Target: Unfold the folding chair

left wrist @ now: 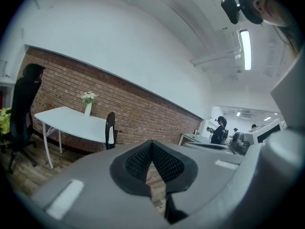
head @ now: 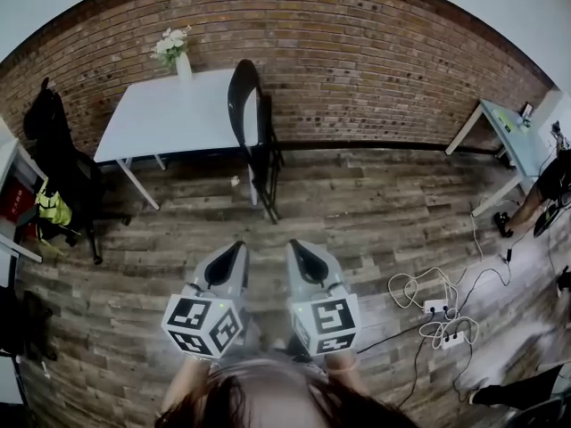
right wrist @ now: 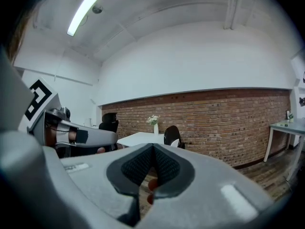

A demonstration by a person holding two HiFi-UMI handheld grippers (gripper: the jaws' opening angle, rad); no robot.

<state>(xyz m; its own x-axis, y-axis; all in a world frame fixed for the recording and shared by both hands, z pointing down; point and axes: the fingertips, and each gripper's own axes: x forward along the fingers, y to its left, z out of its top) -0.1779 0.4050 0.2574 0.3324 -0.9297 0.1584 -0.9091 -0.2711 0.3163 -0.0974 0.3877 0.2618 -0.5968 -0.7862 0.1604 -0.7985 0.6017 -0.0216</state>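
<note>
Wht table (head: 169, 119), flower vase (head: 183, 67), floor cables (head: 437, 315)

The folding chair (head: 247, 105) is stood on the plank floor (head: 357, 212); a vase (head: 184, 68) is carried by the white tabletop (head: 169, 114).

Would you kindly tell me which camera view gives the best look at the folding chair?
The head view: the folding chair shows whole, folded, beside the white table. Both gripper views catch only its small, distant backrest.

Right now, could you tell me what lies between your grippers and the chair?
Bare wood floor plus one small pale scrap near the chair, as the head view shows.
</note>
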